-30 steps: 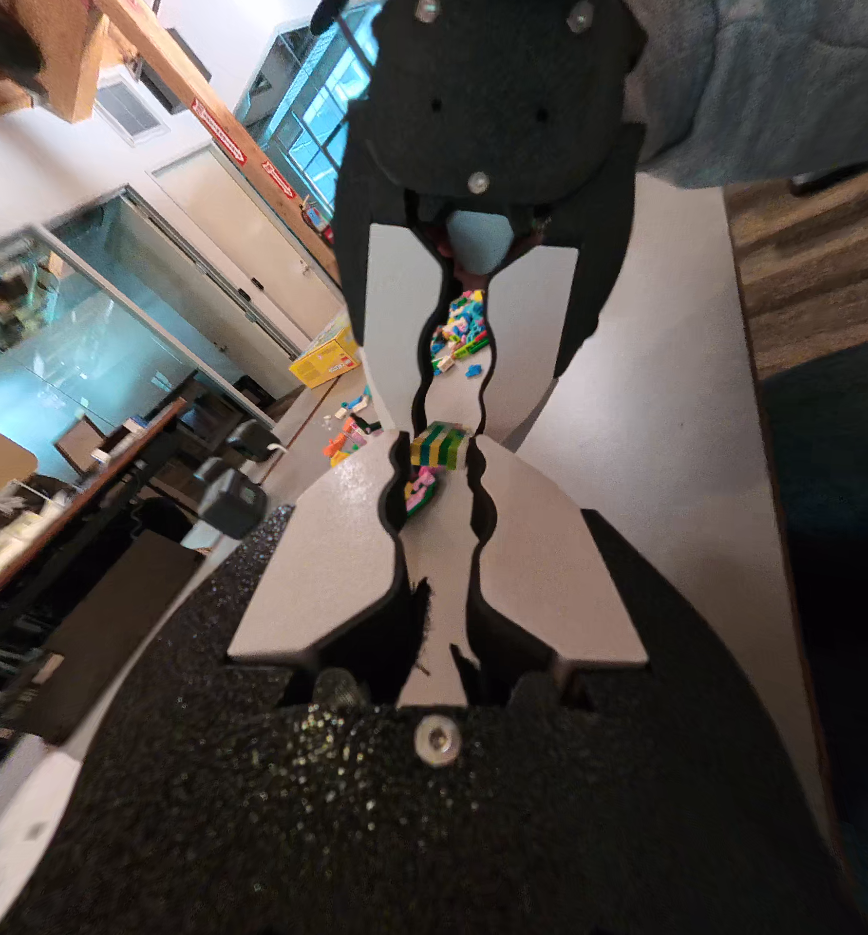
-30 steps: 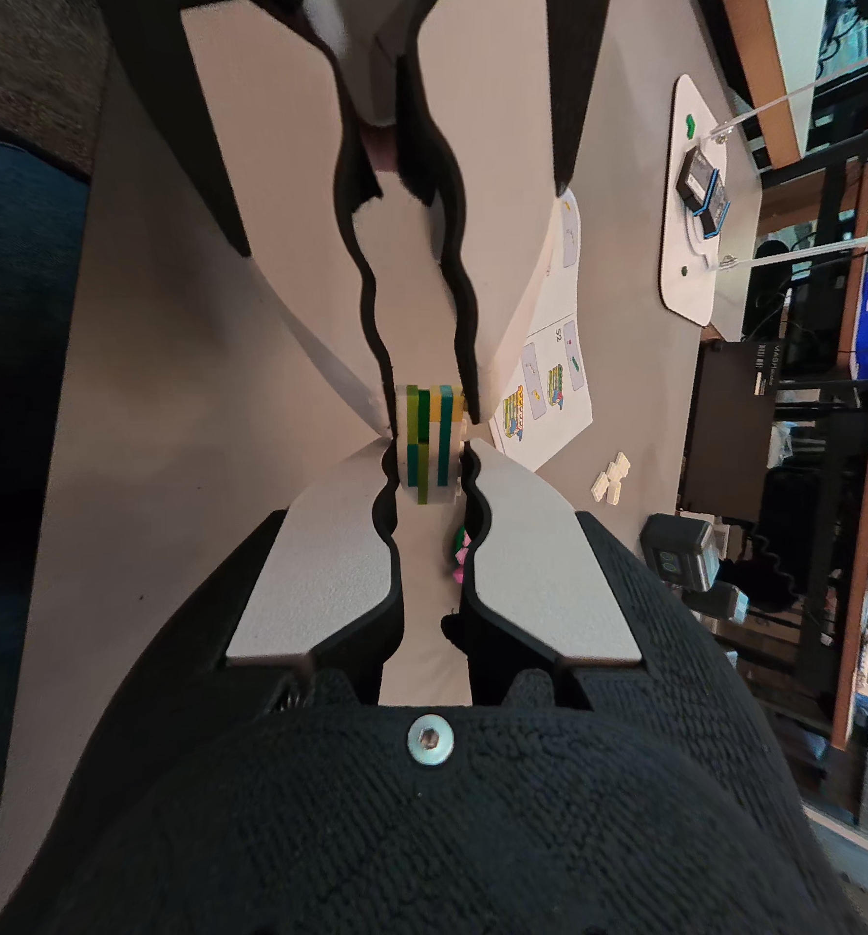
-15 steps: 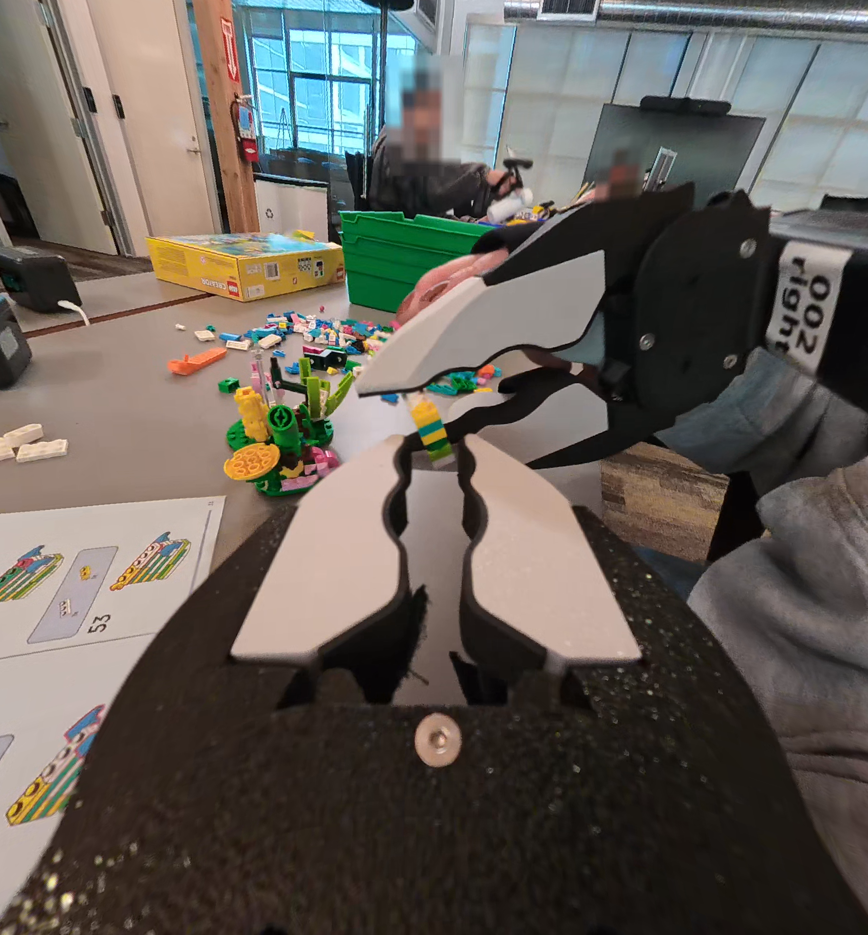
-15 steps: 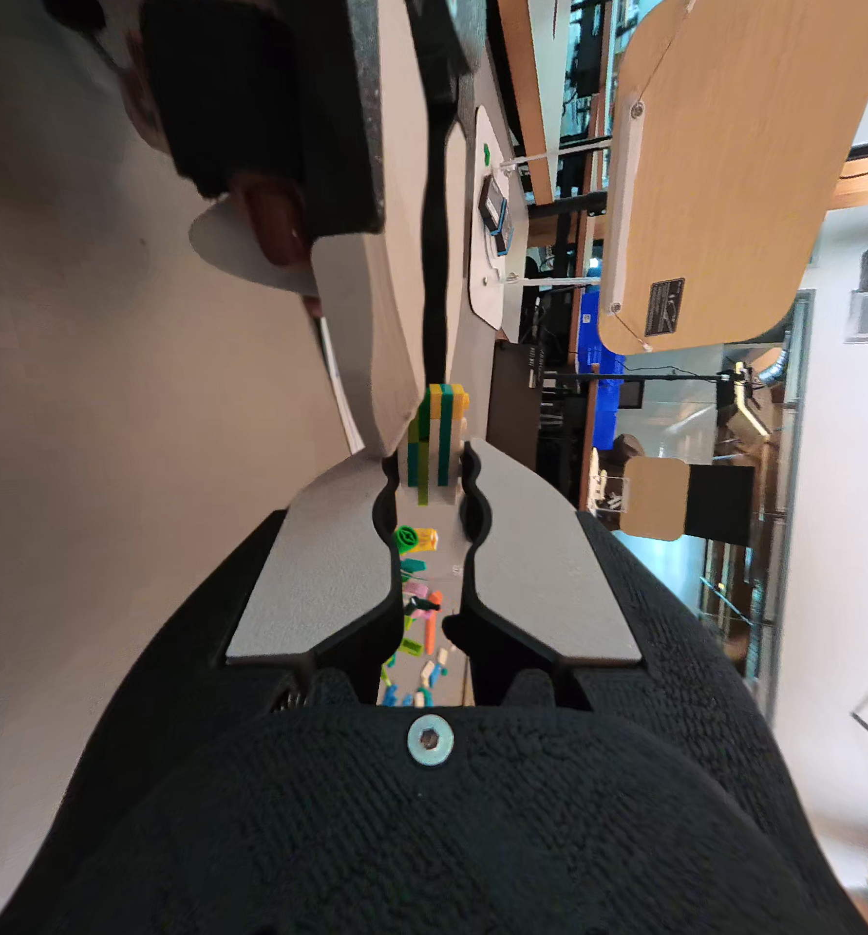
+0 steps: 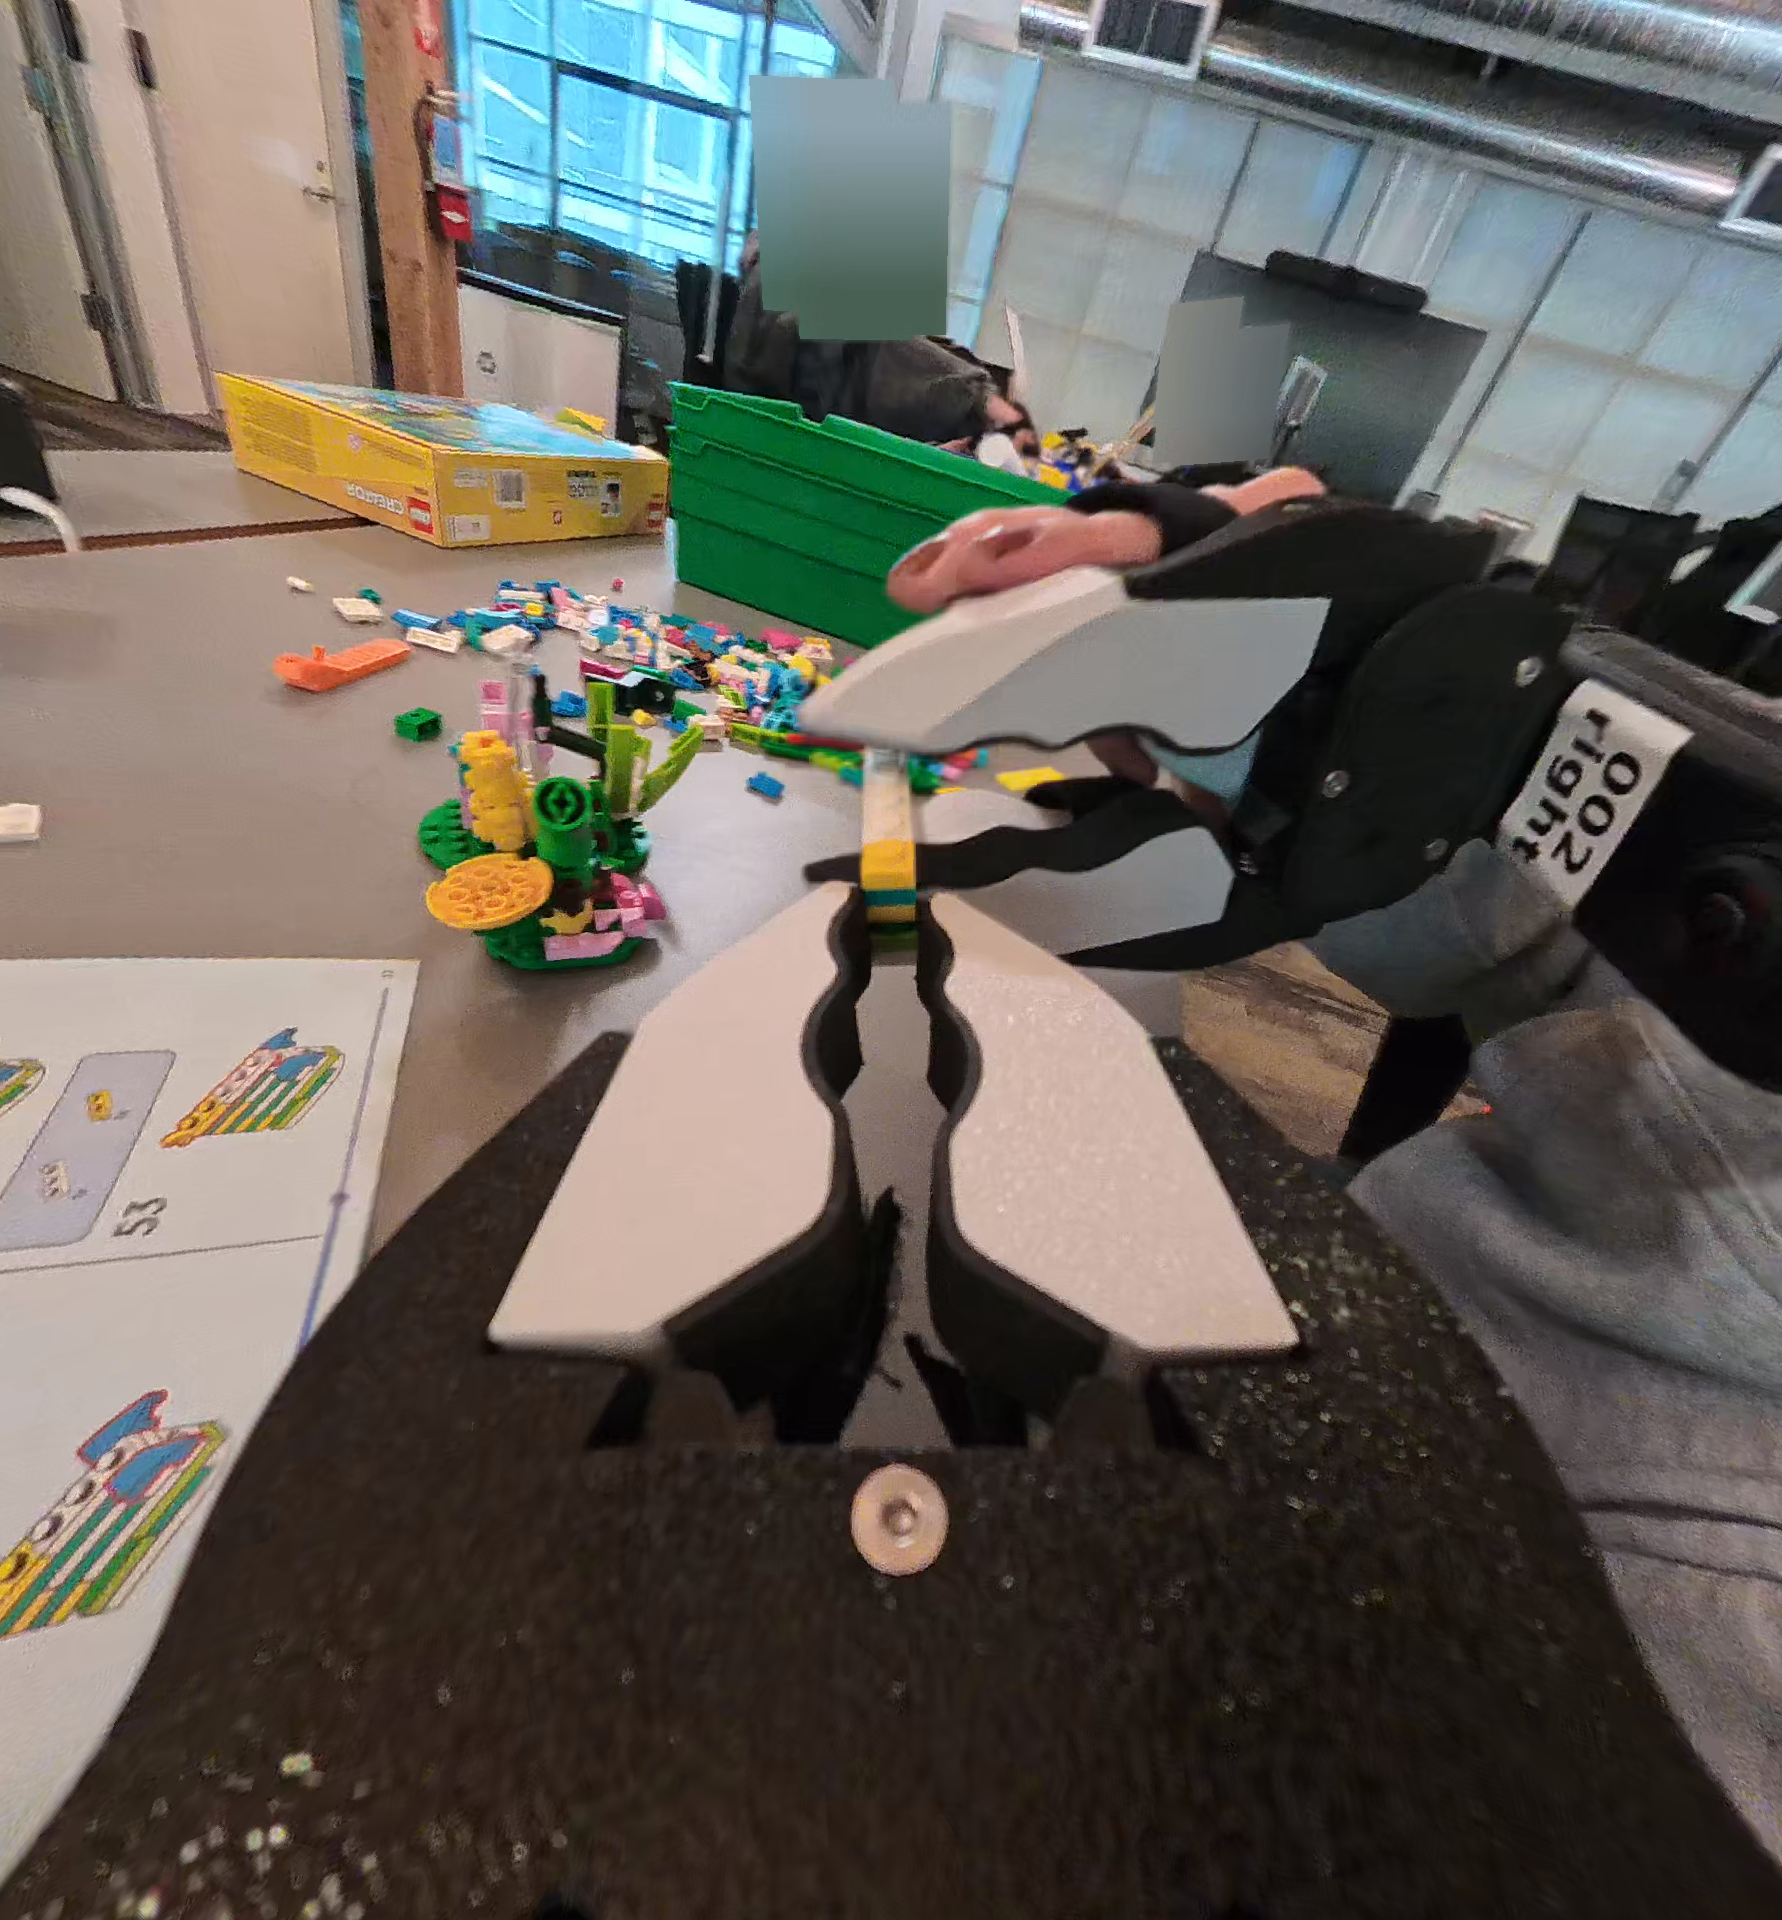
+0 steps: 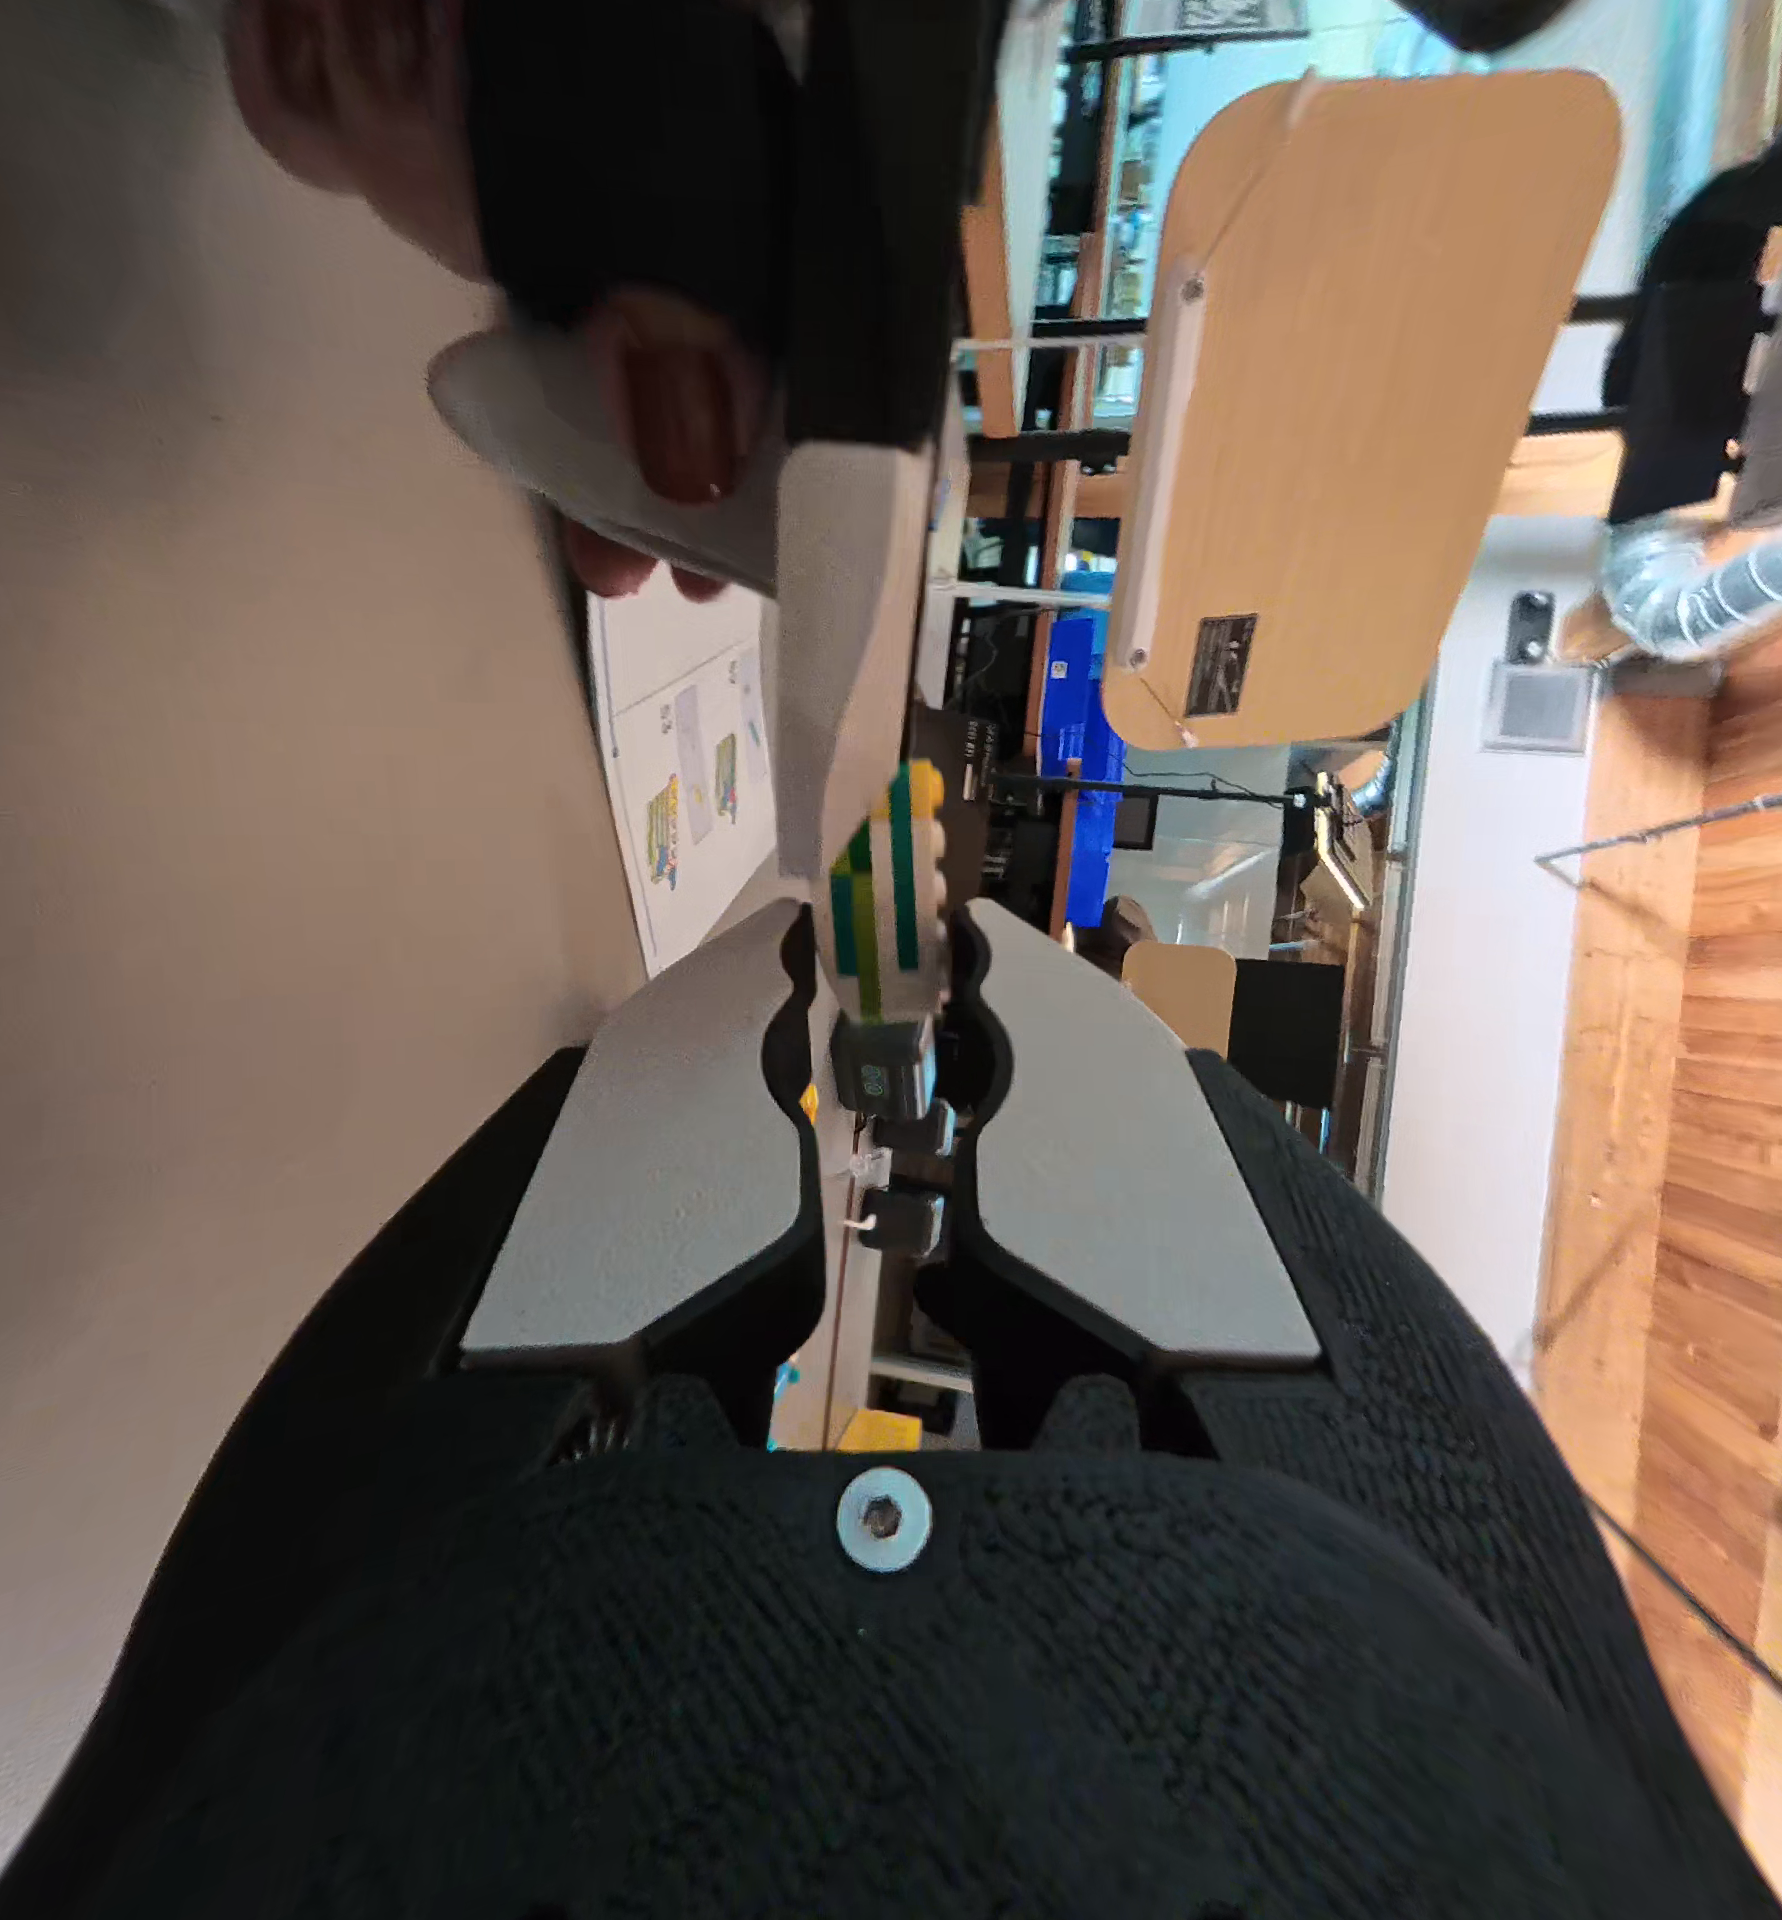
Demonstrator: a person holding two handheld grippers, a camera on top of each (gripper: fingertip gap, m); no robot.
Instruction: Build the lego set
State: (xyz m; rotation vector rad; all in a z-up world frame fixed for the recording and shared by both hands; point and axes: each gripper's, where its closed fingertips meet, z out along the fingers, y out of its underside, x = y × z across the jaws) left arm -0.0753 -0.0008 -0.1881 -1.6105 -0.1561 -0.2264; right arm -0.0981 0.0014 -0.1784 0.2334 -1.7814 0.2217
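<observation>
Here, both grippers pinch one striped brick assembly (image 5: 888, 878) of yellow, teal, green and white plates, held above the grey table (image 5: 191, 810): the left gripper (image 5: 888, 920) nips its narrow edge at the fingertips, and the right gripper (image 6: 882, 935), reaching in from the right, presses its broad faces. Just left lies an instruction sheet (image 5: 139, 1122); beyond it stands a brick flower model (image 5: 544, 831). Farther back lie scattered loose bricks (image 5: 658, 644), a green bin (image 5: 814, 520) and a yellow box (image 5: 430, 468).

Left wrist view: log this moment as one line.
left gripper jaws: on striped brick stack | right gripper: clamps same stack | below: grey table
</observation>
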